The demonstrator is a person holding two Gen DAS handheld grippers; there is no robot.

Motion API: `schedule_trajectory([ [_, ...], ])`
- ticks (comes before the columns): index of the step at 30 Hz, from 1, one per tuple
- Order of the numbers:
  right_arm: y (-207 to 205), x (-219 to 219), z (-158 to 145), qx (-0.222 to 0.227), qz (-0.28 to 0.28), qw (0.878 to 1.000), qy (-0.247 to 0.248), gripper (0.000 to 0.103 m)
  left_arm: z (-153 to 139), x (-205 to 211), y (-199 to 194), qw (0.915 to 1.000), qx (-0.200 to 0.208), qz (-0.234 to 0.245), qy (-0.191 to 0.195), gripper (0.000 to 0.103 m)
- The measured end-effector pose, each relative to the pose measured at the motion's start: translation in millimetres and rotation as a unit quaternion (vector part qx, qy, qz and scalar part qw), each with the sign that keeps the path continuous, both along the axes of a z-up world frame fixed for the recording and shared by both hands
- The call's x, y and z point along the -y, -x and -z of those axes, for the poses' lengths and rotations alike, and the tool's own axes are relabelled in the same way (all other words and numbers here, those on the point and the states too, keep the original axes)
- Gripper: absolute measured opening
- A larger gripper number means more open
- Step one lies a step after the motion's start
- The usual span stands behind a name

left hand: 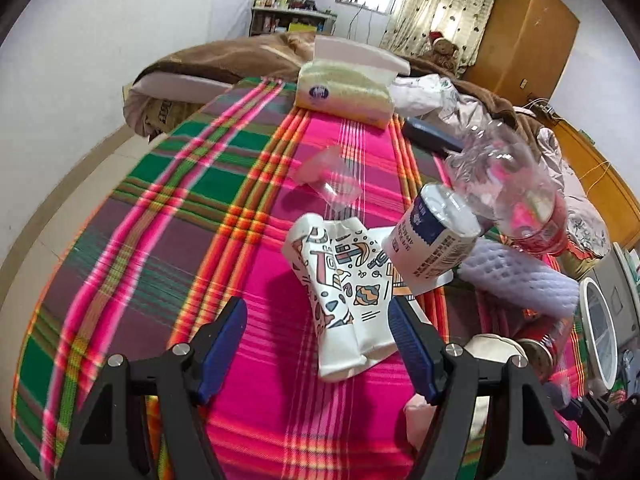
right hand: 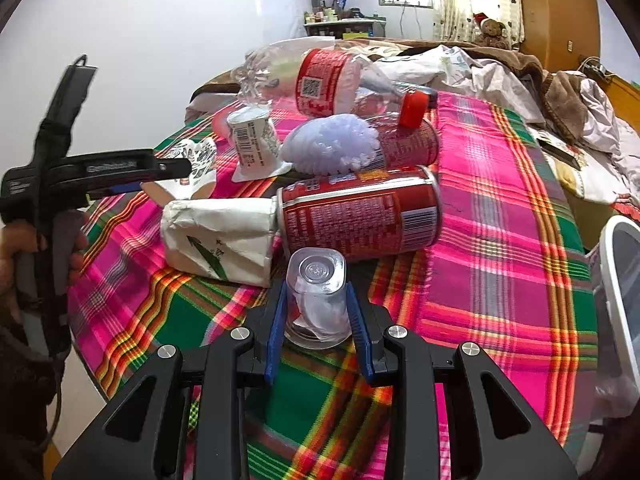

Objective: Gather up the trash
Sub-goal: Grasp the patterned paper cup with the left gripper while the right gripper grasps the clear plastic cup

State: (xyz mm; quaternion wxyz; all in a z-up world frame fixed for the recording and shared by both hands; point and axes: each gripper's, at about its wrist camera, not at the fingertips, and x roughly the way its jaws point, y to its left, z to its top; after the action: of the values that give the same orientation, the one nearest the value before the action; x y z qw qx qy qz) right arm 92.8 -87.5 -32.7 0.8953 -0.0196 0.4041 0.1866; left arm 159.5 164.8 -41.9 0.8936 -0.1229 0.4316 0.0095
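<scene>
My right gripper (right hand: 316, 300) is shut on a clear plastic cup (right hand: 318, 284), held above the plaid cloth (right hand: 500, 240). Beyond it lie a red can (right hand: 360, 216), a flattened white paper cup (right hand: 220, 236), a white yogurt cup (right hand: 254, 146), a foam net (right hand: 332, 148) and a crushed clear bottle with a red label (right hand: 324, 80). My left gripper (left hand: 318, 344) is open and empty above a flattened patterned paper cup (left hand: 344, 300). The yogurt cup (left hand: 430, 240), the crushed bottle (left hand: 508, 184), the foam net (left hand: 520, 276) and a clear plastic wrapper (left hand: 328, 180) lie ahead of it.
A white-rimmed bin (right hand: 620, 300) stands at the right edge of the bed; it also shows in the left wrist view (left hand: 598, 332). A tissue pack (left hand: 344, 94), a dark case (left hand: 432, 136) and rumpled bedding (right hand: 500, 76) lie further back. The left gripper's body (right hand: 60, 176) shows at left.
</scene>
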Motion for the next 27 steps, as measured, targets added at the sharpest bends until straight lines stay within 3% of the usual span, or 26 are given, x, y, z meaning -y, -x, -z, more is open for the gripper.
schedule_trajectory([
  [5, 0, 6, 1, -0.001, 0.012, 1.000, -0.004, 0.031, 4, -2, -9, 0.9994, -0.002, -0.031, 0.011, 0.071],
  [7, 0, 5, 1, -0.001, 0.011, 1.000, -0.004, 0.031, 5, 1, -9, 0.9995, -0.002, -0.028, 0.012, 0.066],
  [12, -1, 6, 0, 0.002, 0.013, 1.000, -0.008, 0.031, 5, 7, -12, 0.9995, -0.006, -0.029, 0.012, 0.065],
  [13, -1, 6, 1, 0.002, 0.012, 1.000, -0.008, 0.031, 5, 8, -12, 0.9995, -0.006, -0.031, 0.008, 0.062],
  [16, 1, 9, 1, 0.003, 0.013, 1.000, -0.009, 0.031, 4, 13, -14, 0.9997, -0.006, -0.022, 0.011, 0.034],
  [22, 1, 14, -2, 0.007, 0.018, 1.000, -0.013, 0.031, 2, 23, -12, 0.9999, 0.005, -0.014, 0.006, 0.026],
  [27, -1, 19, -3, 0.009, 0.026, 0.999, -0.021, 0.031, -6, 26, -4, 0.9998, 0.021, -0.008, -0.002, 0.025],
])
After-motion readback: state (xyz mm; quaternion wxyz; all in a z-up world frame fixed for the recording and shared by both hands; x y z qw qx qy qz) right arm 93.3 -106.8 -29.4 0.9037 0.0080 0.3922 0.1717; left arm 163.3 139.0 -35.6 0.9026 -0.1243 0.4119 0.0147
